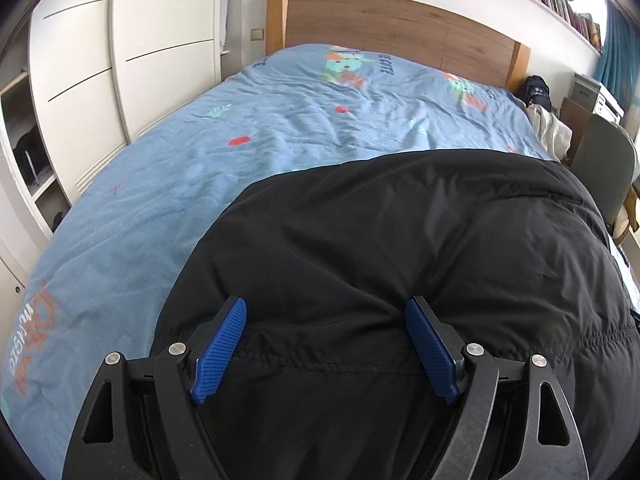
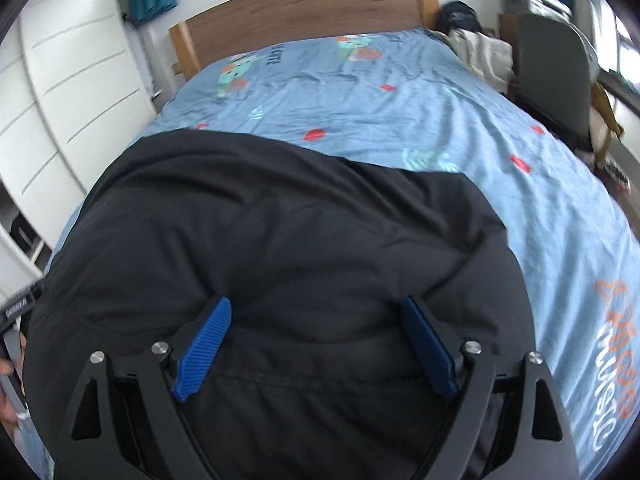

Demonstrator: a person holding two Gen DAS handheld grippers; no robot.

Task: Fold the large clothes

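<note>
Here the black coat (image 1: 400, 260) lies spread on the bed (image 1: 160, 200), near its foot end and close under me, with the headboard (image 1: 400, 20) far beyond it. It is puffy and quilted, with a stitched seam running across just in front of my fingers, so it humps up rather than lying flat.

My left gripper (image 1: 326, 312) has its jaws wide apart above the fabric; the blue pads (image 1: 220, 352) straddle a bulge of coat but press on nothing, and I hold nothing there. My right gripper (image 2: 316, 312) is the same: jaws spread wide over the coat, pads clear of the cloth, nothing gripped.

Both hands point down at a slant onto the near part of the coat, side by side. I judge this is so each can take one side of the near hem and carry it over evenly, since one hand alone would drag so bulky a thing askew. The padding may spring back once folded.
</note>
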